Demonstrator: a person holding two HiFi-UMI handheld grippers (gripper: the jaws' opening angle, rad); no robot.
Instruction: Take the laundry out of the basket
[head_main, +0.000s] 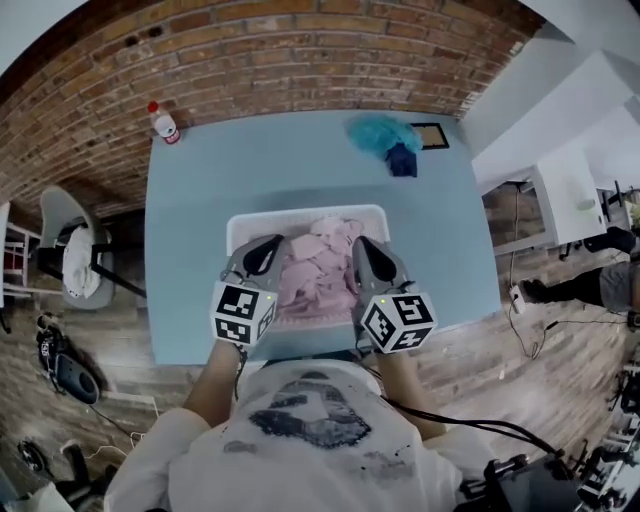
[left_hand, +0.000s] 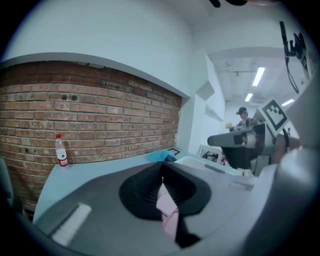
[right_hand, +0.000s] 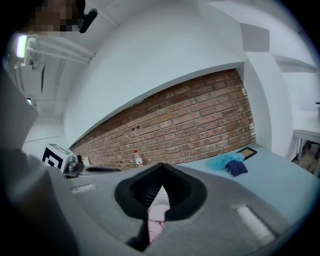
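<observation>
- Your left hand-held gripper (head_main: 270, 243) is clenched tip to tip, empty, at the 7 o'clock corner of the white basket (head_main: 300, 212).
- Your right hand-held gripper (head_main: 366, 243) is likewise clenched, at the 5 o'clock corner.
- The pink laundry (head_main: 320, 268) lies heaped inside the basket, toward the 6 o'clock edge of the counter (head_main: 195, 230).
- A bottle (head_main: 165, 124) stands at 11 o'clock and a blue cloth (head_main: 378, 133) lies at 1 o'clock.

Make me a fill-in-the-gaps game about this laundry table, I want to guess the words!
The laundry in the white basket is ____ in colour.
The left gripper and the right gripper are both shut on the ____.
The wall behind the table is made of ____.
The bottle has a ____ cap.
Missing words: pink; laundry; brick; red.
</observation>
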